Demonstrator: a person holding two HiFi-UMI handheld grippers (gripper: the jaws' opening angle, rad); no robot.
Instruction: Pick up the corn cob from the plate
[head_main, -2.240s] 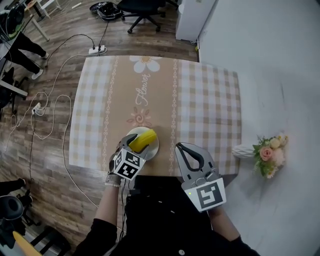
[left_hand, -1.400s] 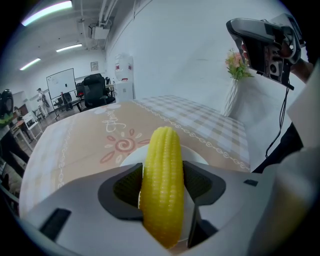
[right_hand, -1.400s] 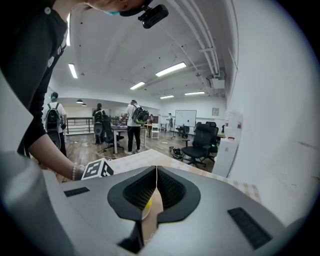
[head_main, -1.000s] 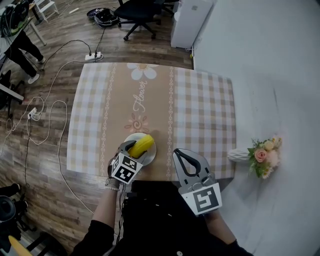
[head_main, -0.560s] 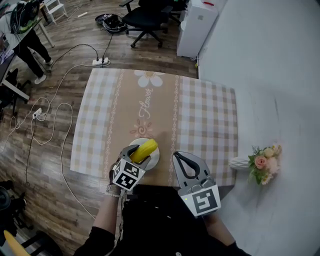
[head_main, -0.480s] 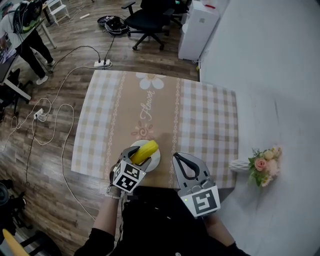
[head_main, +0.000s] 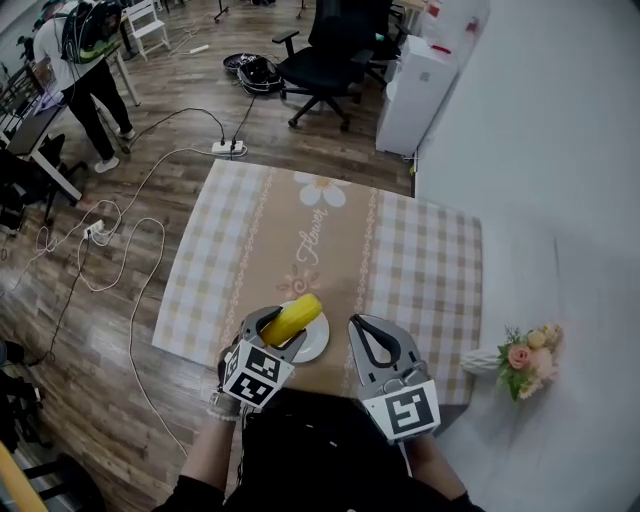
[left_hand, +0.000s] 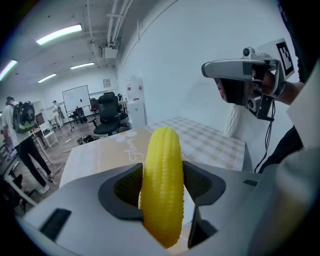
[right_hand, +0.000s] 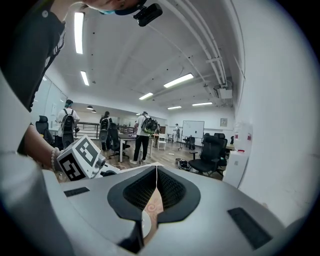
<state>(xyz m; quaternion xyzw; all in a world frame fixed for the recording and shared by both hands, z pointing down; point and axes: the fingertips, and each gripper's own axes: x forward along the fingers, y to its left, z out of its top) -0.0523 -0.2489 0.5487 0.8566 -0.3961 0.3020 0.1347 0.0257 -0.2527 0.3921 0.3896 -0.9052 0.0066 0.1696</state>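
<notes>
Left gripper (head_main: 272, 326) jaws pinch the corn (head_main: 292, 318) mid-length, held just above the plate (head_main: 316, 349), seemingly clear of it. Right gripper (head_main: 360, 326), right of the plate, has its jaws pressed together on nothing. Pickup looks essentially done.

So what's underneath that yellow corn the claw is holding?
Below the corn cob, gripped in the left claw, sits a white plate on the checked tablecloth. Only the plate's right side shows; the corn and claw cover the rest, so anything there is hidden.
</notes>
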